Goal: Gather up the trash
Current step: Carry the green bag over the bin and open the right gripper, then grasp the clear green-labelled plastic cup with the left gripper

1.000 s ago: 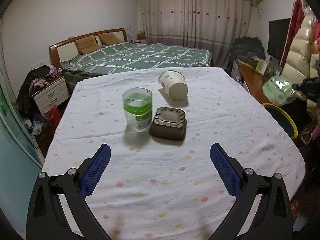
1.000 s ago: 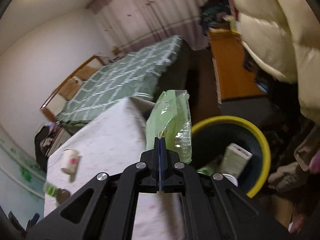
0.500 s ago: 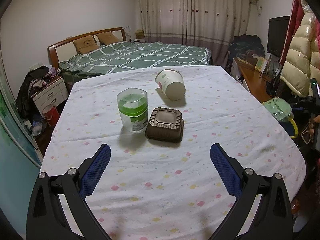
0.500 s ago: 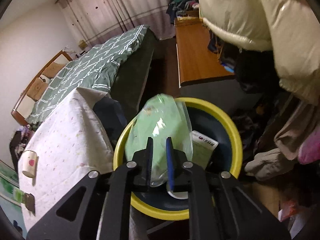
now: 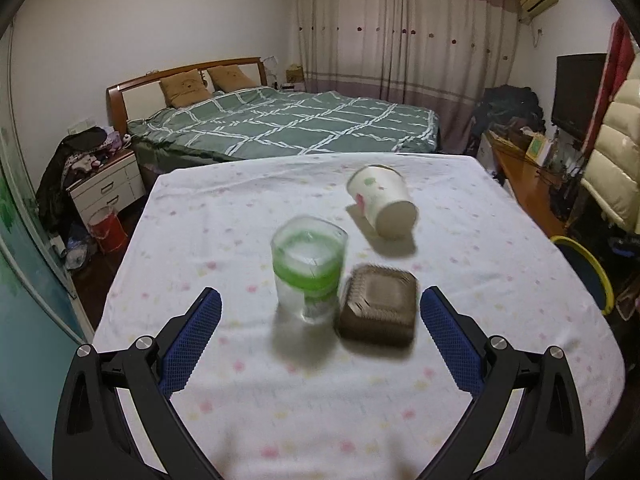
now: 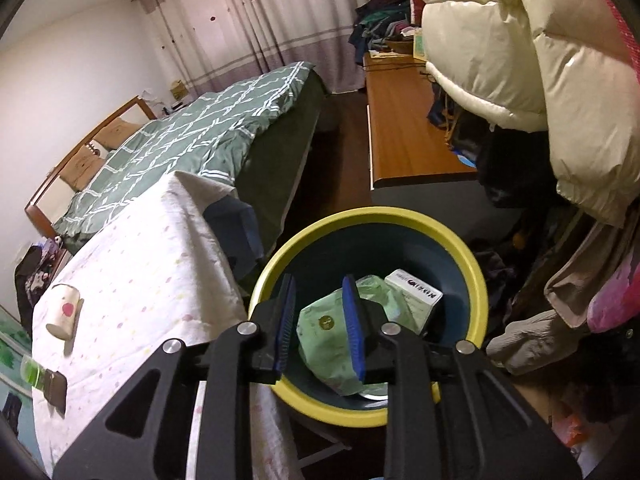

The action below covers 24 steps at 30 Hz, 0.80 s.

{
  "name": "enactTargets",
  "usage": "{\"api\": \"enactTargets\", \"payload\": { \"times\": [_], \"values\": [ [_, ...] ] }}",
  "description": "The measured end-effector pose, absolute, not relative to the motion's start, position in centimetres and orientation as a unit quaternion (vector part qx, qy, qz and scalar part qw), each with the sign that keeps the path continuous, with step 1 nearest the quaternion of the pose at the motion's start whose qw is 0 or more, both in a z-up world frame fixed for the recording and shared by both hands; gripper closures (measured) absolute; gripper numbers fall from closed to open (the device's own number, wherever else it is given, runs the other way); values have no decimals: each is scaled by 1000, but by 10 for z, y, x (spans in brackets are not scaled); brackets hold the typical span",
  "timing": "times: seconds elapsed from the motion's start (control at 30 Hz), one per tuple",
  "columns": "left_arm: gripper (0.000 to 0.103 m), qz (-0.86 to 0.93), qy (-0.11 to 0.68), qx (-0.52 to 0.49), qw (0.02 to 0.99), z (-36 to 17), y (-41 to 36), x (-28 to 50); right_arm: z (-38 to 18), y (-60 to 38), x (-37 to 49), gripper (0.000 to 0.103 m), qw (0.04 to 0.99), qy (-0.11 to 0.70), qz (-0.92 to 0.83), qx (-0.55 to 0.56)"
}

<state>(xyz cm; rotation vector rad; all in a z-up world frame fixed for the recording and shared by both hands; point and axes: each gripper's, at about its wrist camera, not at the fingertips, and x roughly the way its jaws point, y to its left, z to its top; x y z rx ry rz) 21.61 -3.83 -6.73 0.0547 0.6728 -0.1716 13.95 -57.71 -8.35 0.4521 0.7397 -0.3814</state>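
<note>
On the spotted tablecloth (image 5: 460, 264) stand a clear cup with a green band (image 5: 308, 270) and a brown square box (image 5: 378, 312); a white paper cup (image 5: 382, 200) lies on its side behind them. My left gripper (image 5: 318, 316) is open, just short of the clear cup and the box. My right gripper (image 6: 318, 312) is open above the yellow-rimmed bin (image 6: 476, 276). A green plastic bag (image 6: 328, 344) lies in the bin below it, next to a white carton (image 6: 414, 292).
The bin also shows at the table's right edge in the left wrist view (image 5: 588, 260). A bed (image 5: 288, 124) lies behind the table. A wooden desk (image 6: 404, 128) and hanging puffy coats (image 6: 540, 52) stand close by the bin.
My right gripper opened over the bin and let go of the green bag, which dropped in. My left gripper moved closer to the clear cup and the box.
</note>
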Motion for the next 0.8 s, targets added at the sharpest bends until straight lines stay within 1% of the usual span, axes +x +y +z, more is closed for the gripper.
{"api": "enactTargets", "payload": {
  "times": [0.1, 0.17, 0.23, 0.3, 0.33, 0.4, 0.57, 0.67, 0.73, 0.8],
  "values": [
    [5, -87, 344, 20, 935, -75, -34, 244, -82, -573, 140, 79, 892, 355, -181, 216],
    [10, -87, 352, 15, 932, -80, -31, 257, -82, -572, 140, 79, 892, 355, -178, 217],
    [11, -86, 360, 9, 929, -85, -31, 268, -83, -570, 141, 79, 891, 358, -175, 216],
    [15, -85, 364, 5, 927, -90, -30, 278, -85, -568, 142, 79, 891, 360, -174, 215],
    [19, -83, 367, 7, 926, -93, -32, 283, -85, -567, 142, 79, 891, 361, -173, 215],
    [21, -86, 375, 4, 923, -98, -33, 290, -85, -567, 143, 79, 890, 363, -172, 215],
    [32, -85, 376, 0, 923, -105, -38, 300, -85, -564, 145, 79, 891, 364, -173, 208],
    [45, -89, 378, -3, 921, -108, -37, 303, -86, -561, 148, 79, 891, 366, -169, 208],
    [49, -90, 377, -6, 922, -108, -36, 304, -86, -560, 149, 78, 891, 367, -168, 206],
    [49, -88, 376, -1, 922, -108, -37, 303, -86, -558, 151, 78, 892, 368, -165, 205]
  ]
}}
